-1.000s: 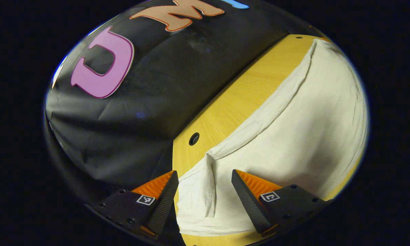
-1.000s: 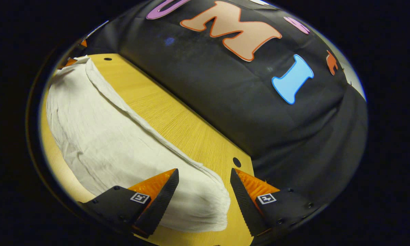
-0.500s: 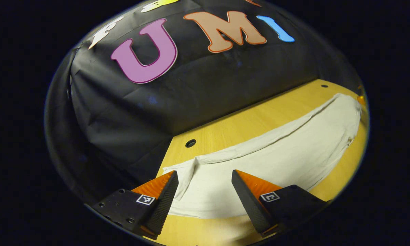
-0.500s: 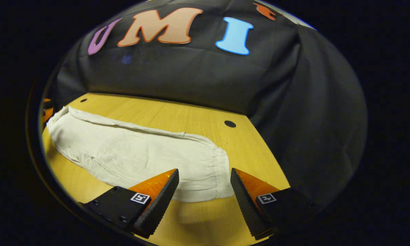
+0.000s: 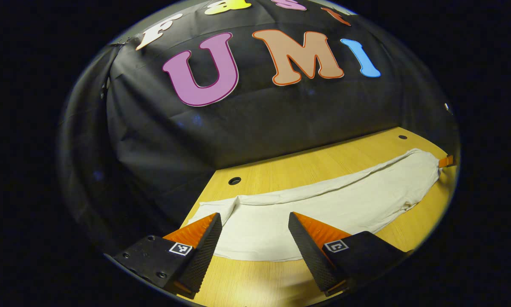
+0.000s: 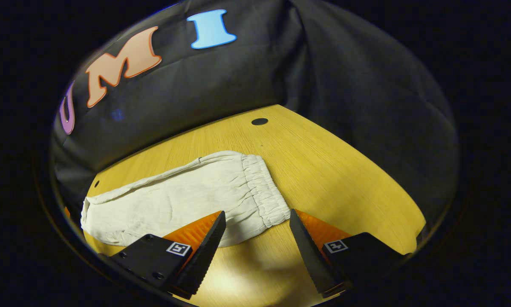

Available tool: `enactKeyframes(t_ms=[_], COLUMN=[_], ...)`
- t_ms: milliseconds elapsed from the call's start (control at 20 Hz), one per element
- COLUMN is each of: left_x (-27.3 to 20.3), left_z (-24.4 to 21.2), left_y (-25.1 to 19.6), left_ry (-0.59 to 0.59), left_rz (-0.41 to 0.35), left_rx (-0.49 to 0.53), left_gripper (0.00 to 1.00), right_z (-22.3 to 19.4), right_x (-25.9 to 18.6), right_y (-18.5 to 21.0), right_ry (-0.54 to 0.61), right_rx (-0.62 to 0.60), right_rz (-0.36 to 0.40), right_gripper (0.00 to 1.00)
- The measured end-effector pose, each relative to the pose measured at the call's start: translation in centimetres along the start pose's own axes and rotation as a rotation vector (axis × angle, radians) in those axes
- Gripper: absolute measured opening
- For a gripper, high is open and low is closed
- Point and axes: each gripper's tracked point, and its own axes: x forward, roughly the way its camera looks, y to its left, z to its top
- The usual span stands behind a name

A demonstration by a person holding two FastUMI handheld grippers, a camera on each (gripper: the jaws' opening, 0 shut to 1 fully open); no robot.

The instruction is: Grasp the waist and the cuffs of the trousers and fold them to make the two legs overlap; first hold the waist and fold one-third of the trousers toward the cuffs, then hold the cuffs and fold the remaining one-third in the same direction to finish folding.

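While its two fingers stand wide apart at the bottom of the left gripper view, the left gripper (image 5: 253,238) holds nothing and hangs above the cuff end of the cream-white cotton trousers (image 5: 323,207). The cloth fills the gap between the fingers and lies flat on the yellow wooden table (image 5: 306,164), running as a long band from lower centre to the right edge of the frame. A small fold sits at the cuff end near the left finger, and a round hole (image 5: 234,181) in the table shows just above it. At the far right end of the trousers, a small orange tip of the other tool shows at the frame's edge.

In the right gripper view, the right gripper (image 6: 255,241) is likewise spread wide and empty. The gathered elastic waist (image 6: 264,192) lies just above the gap, near the right finger, with the legs stretching toward the lower left. Bare table (image 6: 344,170) spreads to the right.
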Motion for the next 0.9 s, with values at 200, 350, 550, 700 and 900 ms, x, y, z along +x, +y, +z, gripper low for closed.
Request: enactKeyframes(t_ms=[200,350,550,700,900], left_x=[-0.8,-1.0,-0.8,-0.7,-1.0], left_z=[0.0,-0.2,-0.3,-0.1,0.0], left_y=[0.8,1.1,0.5,-0.1,-0.7], left_ry=[0.007,0.015,0.026,0.022,0.020], left_rz=[0.019,0.029,0.019,0.009,0.012], left_rx=[0.014,0.012,0.008,0.010,-0.002], left_gripper=[0.96,0.96,0.96,0.96,0.96], right_z=[-1.6,-1.6,-2.1,-2.0,-1.6], right_x=[1.4,1.8,1.8,2.1,2.0], right_y=[0.2,0.1,-1.1,-1.4,-1.5], right_ry=[0.078,0.067,0.081,0.079,0.064], right_rx=[0.161,0.175,0.153,0.160,0.154], right_rz=[-0.009,-0.017,-0.016,-0.006,-0.041], right_gripper=[0.96,0.91,0.25,0.14,0.09])
